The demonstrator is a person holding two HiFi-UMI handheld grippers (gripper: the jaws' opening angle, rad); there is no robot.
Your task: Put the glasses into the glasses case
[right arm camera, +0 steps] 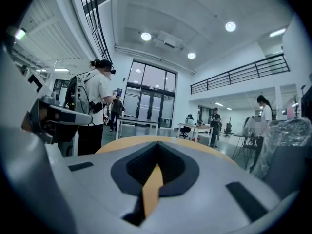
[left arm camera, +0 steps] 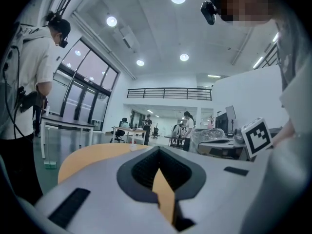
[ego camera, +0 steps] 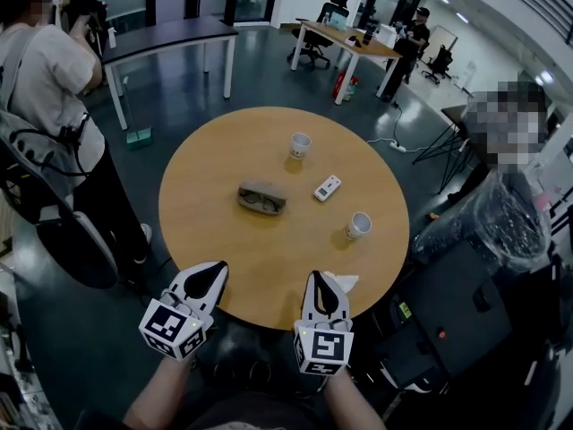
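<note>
In the head view, the glasses case (ego camera: 261,197) sits near the middle of the round tabletop (ego camera: 269,258), its long axis running roughly side to side. Two dark lenses show at it, but whether the glasses lie in it or on it I cannot tell. The left gripper (ego camera: 215,273) and the right gripper (ego camera: 320,282) hover at the near edge, both well apart from the case. It lies straight ahead between them, marginally closer to the left one's line. The left gripper view shows the jaws clenched together with nothing between them, looking level across the tabletop, and the case is not made out there. The right gripper view shows the same: jaws pressed together, empty, tabletop beyond.
</note>
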